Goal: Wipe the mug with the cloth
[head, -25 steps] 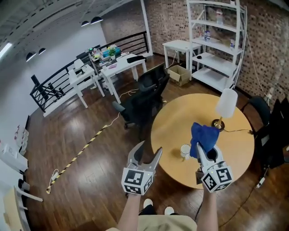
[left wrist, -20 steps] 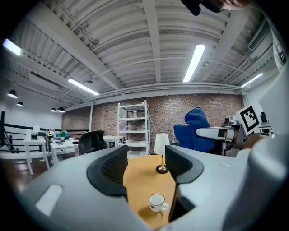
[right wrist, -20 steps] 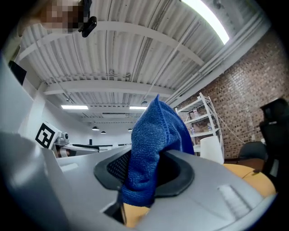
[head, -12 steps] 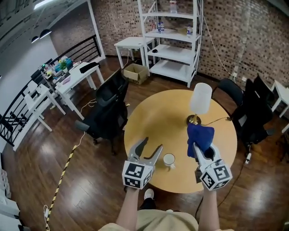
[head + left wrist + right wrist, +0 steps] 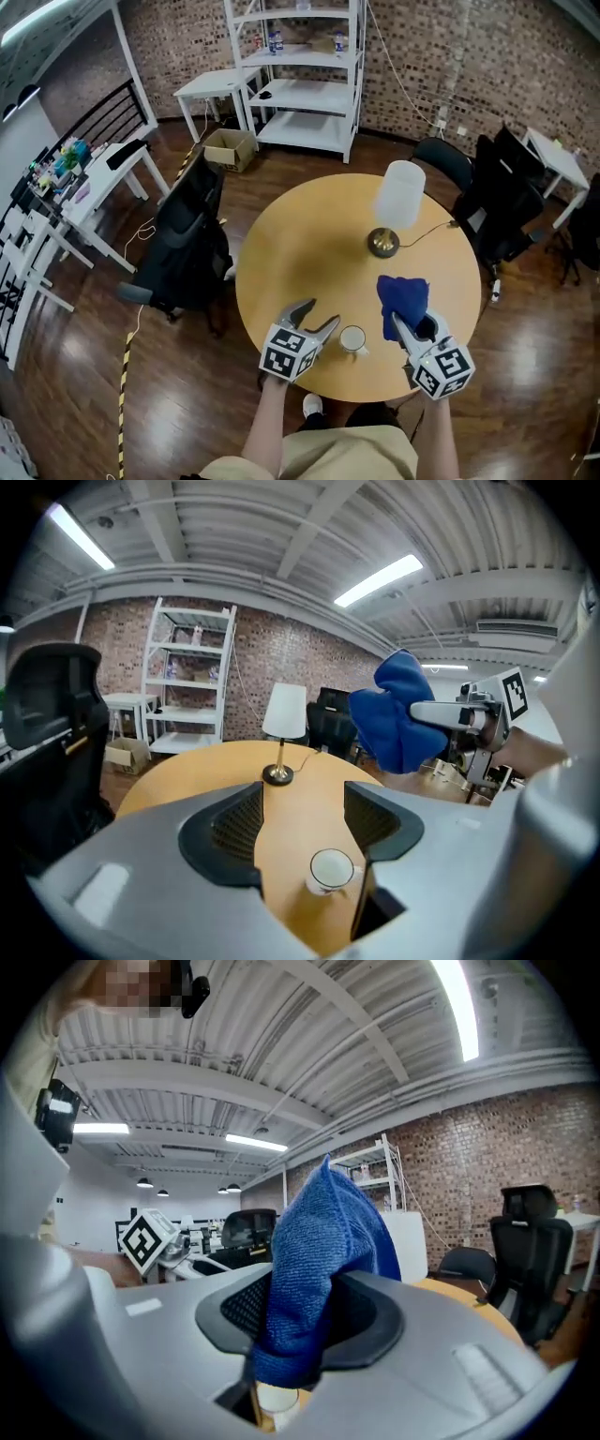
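Observation:
A white mug (image 5: 353,338) (image 5: 330,870) stands upright near the front edge of the round wooden table (image 5: 281,272). My left gripper (image 5: 317,317) (image 5: 302,799) hovers just left of it, open, with the mug a little ahead of its fingers and nothing between them; its jaws have just been opening slightly wider. My right gripper (image 5: 403,321) (image 5: 300,1316) is to the mug's right, shut on a blue cloth (image 5: 401,298) (image 5: 323,1260) (image 5: 398,724) that bunches up out of the jaws and hides the fingertips.
A white-shaded lamp (image 5: 397,199) with a brass base and its cord stands at the table's far side. A black office chair (image 5: 183,253) is at the table's left, and more chairs (image 5: 502,202) are at the right. White shelving (image 5: 300,75) lines the brick wall.
Both grippers have come down and forward over the table. The left one moved from above the floor to beside the mug. The right still holds the cloth.

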Tool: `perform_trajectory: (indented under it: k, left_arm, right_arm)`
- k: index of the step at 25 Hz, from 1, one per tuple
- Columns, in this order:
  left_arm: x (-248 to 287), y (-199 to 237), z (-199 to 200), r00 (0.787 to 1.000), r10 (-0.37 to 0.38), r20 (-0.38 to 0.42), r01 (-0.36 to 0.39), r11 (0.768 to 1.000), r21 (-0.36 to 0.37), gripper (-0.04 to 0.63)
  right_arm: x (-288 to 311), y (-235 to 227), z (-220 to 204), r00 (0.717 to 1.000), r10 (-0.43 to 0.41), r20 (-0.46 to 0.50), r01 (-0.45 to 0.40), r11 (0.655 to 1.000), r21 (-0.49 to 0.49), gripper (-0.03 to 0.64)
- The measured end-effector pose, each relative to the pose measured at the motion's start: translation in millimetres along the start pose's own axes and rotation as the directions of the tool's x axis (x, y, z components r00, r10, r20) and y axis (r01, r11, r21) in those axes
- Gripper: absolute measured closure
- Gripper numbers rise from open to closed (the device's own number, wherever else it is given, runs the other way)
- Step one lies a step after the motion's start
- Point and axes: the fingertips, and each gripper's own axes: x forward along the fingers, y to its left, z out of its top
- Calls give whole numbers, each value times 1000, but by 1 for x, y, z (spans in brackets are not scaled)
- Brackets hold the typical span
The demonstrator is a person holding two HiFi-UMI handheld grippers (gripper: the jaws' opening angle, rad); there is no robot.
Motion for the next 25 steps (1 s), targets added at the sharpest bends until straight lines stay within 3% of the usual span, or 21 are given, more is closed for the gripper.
perform_trajectory:
  k: [3, 5, 9, 12, 14, 19, 25]
  left_arm:
    - [18, -20, -28, 990, -92, -106, 92, 996, -6, 327]
    - [25, -31, -50, 981, -112, -157, 108, 994, -37, 324]
    - [30, -47, -111, 973, -57, -223, 21, 987, -162, 324]
    - [38, -66, -150, 963, -38, -266, -19, 977, -211, 330]
    - [46, -83, -169, 959, -58, -279, -23, 960, -279, 341]
    - [82, -111, -193, 968, -78, -238, -42, 887, -460, 362]
    - [113, -122, -211, 969, -21, -246, -116, 840, -530, 386]
  right_arm:
    - [-18, -23, -40, 993, -76, -85, 81, 995, 51, 479]
    - [-22, -36, -64, 986, -103, -130, 114, 990, 79, 479]
    - [-20, -51, -108, 971, -87, -221, 109, 990, 92, 477]
    - [-15, -63, -129, 965, -49, -259, 82, 990, 118, 477]
    - [-12, -69, -138, 959, -29, -281, 69, 988, 135, 477]
    - [-1, -89, -146, 956, 11, -294, 42, 984, 174, 477]
    - [1, -108, -144, 953, 50, -299, 3, 984, 176, 477]
